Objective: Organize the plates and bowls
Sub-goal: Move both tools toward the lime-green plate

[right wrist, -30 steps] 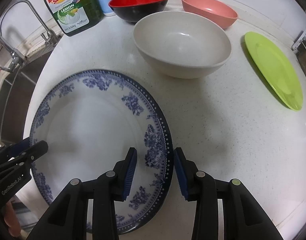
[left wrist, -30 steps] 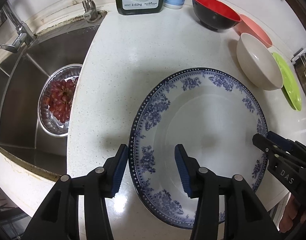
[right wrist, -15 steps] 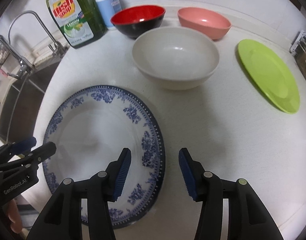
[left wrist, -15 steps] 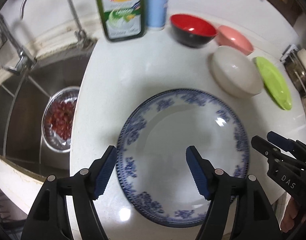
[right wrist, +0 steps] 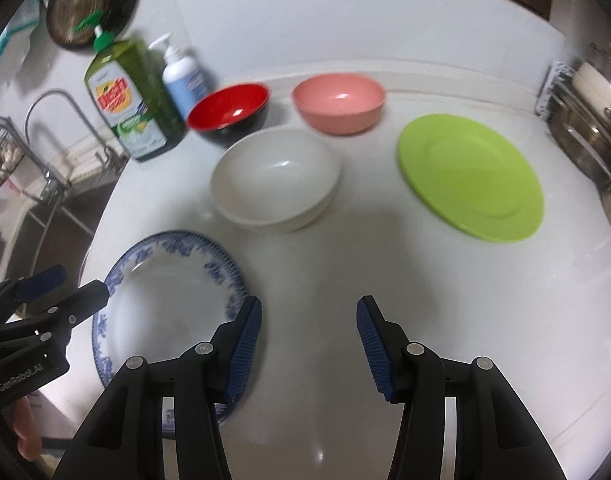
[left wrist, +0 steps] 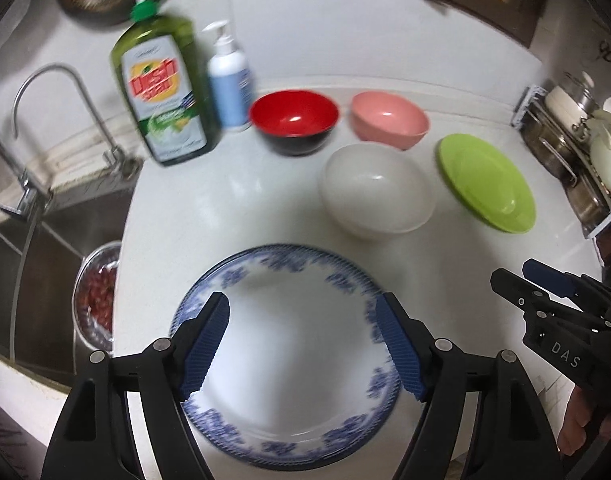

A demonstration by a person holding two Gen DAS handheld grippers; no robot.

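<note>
White tabletop (right wrist: 345, 280) beside sink | blue-patterned plate (left wrist: 289, 360) laid flat at near edge | three bowls, green plate (right wrist: 469, 184) unstacked (sorting barely begun) | left gripper (left wrist: 303, 350) jaws opening, empty | right gripper (right wrist: 309, 350) jaws parted, empty

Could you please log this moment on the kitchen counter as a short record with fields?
surface: white counter beside a sink
plates: blue-patterned plate near the front edge; green plate to the right, lying apart
bowls: white bowl in the middle; red bowl and pink bowl behind it
back row: dish soap bottle, pump bottle
left gripper: above the blue-patterned plate, jaws opening, nothing held
right gripper: open over bare counter, empty
</note>
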